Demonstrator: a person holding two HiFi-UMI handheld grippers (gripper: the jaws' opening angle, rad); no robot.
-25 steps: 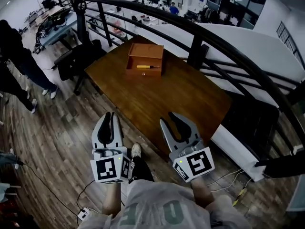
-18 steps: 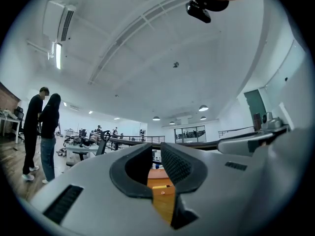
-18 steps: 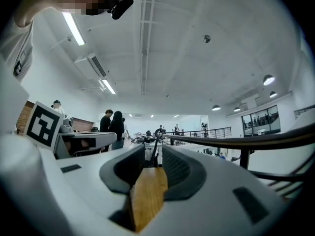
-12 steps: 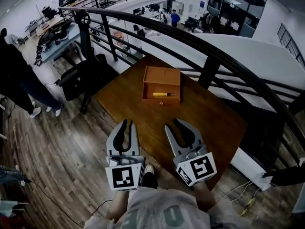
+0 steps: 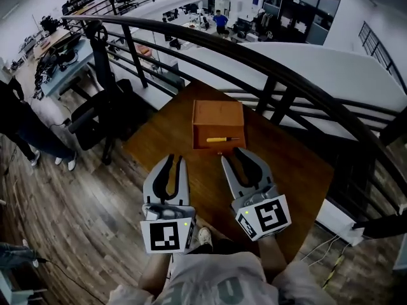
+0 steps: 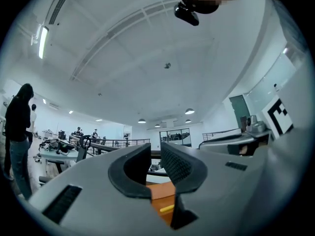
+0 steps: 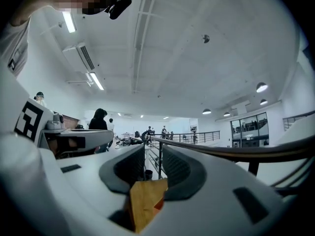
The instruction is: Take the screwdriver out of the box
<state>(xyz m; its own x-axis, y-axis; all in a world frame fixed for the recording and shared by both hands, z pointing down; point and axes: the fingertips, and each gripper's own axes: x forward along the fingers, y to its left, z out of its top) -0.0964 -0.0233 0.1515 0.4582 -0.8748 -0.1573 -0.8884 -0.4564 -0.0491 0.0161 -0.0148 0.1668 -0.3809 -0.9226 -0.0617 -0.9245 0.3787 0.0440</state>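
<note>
Screwdriver (image 5: 222,139) in box (image 5: 218,116) just past right gripper (image 5: 236,152), nr left gripper (image 5: 172,160); fingers of both barely apart, empty.

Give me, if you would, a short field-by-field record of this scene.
Surface: brown wooden table
Box: open brown wooden box, toward the table's far side
Tool: yellow-handled screwdriver, lying inside the box
Left gripper: fingers slightly apart, empty, above the table's near edge
Right gripper: fingers apart, empty, just short of the box
Status: screwdriver untouched
</note>
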